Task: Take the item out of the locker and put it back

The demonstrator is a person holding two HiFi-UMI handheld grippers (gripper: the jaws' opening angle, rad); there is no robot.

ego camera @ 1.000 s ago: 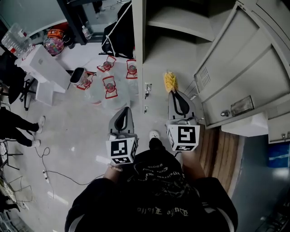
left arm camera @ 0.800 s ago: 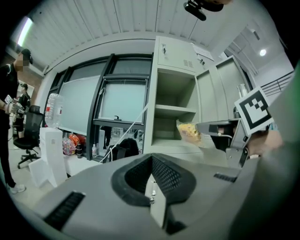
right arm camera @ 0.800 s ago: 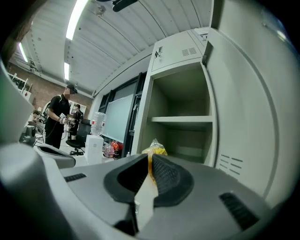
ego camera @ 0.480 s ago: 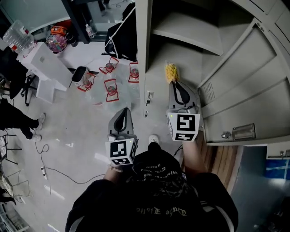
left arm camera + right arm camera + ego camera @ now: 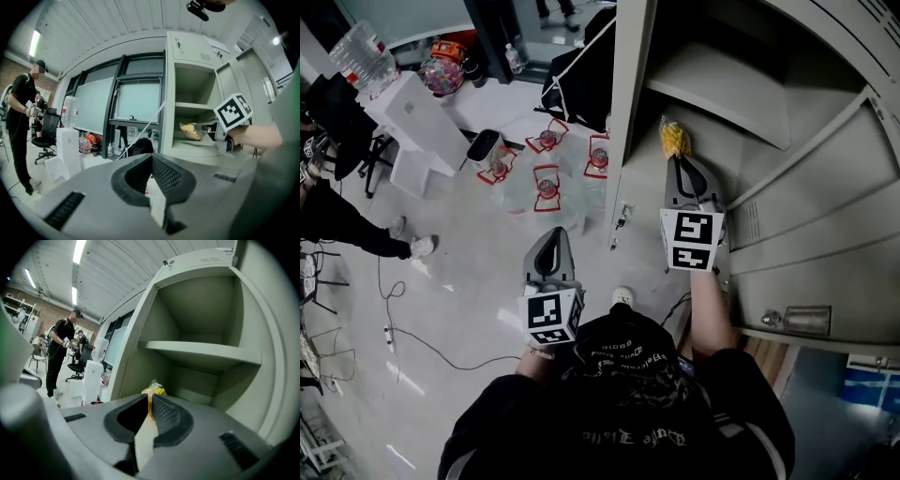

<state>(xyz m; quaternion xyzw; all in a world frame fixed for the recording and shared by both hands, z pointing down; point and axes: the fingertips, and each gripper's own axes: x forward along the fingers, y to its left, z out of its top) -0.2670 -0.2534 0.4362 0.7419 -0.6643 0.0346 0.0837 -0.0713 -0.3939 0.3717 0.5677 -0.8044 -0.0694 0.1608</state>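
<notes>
A yellow snack bag (image 5: 674, 139) is held at the front of the open grey locker (image 5: 722, 84), just below its shelf (image 5: 717, 94). My right gripper (image 5: 679, 163) is shut on the bag, whose top pokes out past the jaws in the right gripper view as the yellow bag (image 5: 153, 390). The left gripper view shows the same bag (image 5: 191, 131) above the compartment floor. My left gripper (image 5: 551, 236) hangs lower left, outside the locker, shut with nothing between its jaws (image 5: 151, 158).
The locker door (image 5: 825, 234) stands open at the right. Large water bottles with red handles (image 5: 546, 186) lie on the floor left of the locker, beside a white box (image 5: 412, 117). A person (image 5: 60, 350) stands further left. Cables (image 5: 412, 342) trail over the floor.
My right gripper has carried the yellow bag forward, deeper into the locker compartment under the shelf. The left gripper has stayed roughly where it was.
</notes>
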